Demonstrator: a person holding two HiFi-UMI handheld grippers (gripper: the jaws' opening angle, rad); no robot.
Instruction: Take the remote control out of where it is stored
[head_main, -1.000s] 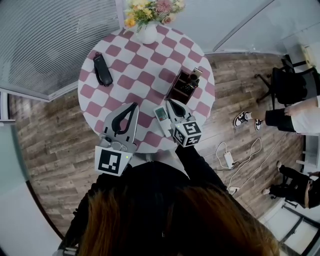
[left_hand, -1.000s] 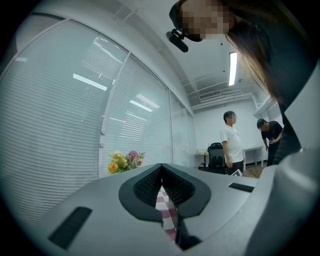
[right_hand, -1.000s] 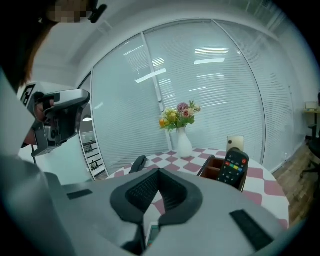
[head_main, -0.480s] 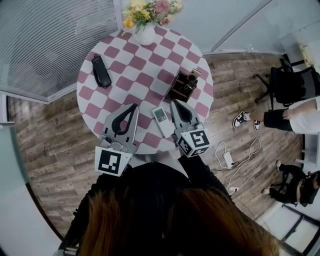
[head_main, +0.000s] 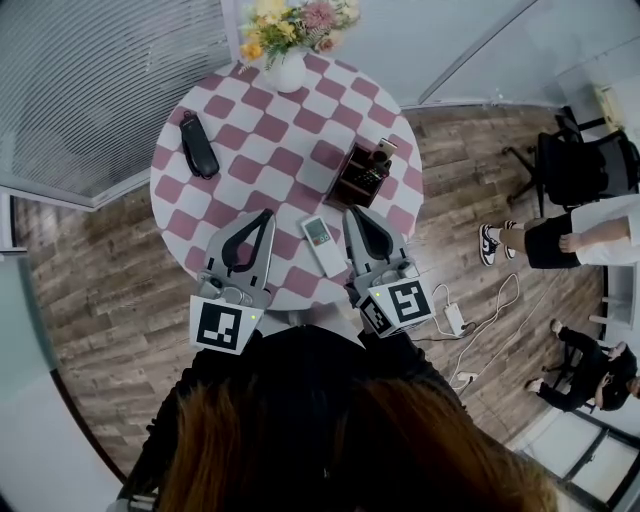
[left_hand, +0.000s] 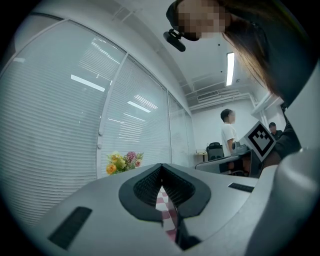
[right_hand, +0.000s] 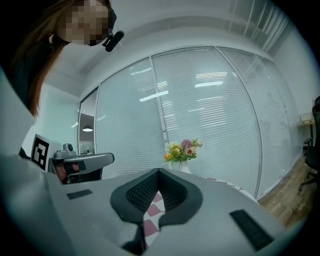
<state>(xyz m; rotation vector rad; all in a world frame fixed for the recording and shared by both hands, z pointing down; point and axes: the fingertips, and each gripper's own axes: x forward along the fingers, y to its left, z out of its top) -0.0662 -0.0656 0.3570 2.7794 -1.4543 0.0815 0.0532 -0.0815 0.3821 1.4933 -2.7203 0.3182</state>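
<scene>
A white remote control (head_main: 322, 243) lies flat on the checked round table (head_main: 280, 125), between my two grippers. A dark holder box (head_main: 360, 172) with other remotes upright in it stands to the right of the table's middle. A black remote (head_main: 195, 145) lies at the table's left. My right gripper (head_main: 351, 211) hovers shut and empty above the table's near edge, right of the white remote; its tips (right_hand: 159, 170) meet. My left gripper (head_main: 266, 213) is level beside the white remote's left, shut with nothing in it (left_hand: 161, 165).
A white vase of flowers (head_main: 285, 40) stands at the table's far edge and also shows as flowers (right_hand: 182, 149) and flowers (left_hand: 122, 162). Glass walls with blinds (head_main: 90, 80) close off the back. A seated person (head_main: 590, 235), chairs and floor cables (head_main: 455, 320) are at the right.
My right gripper has risen and drawn back to the right, away from the white remote, which stays on the table. The left gripper has not moved.
</scene>
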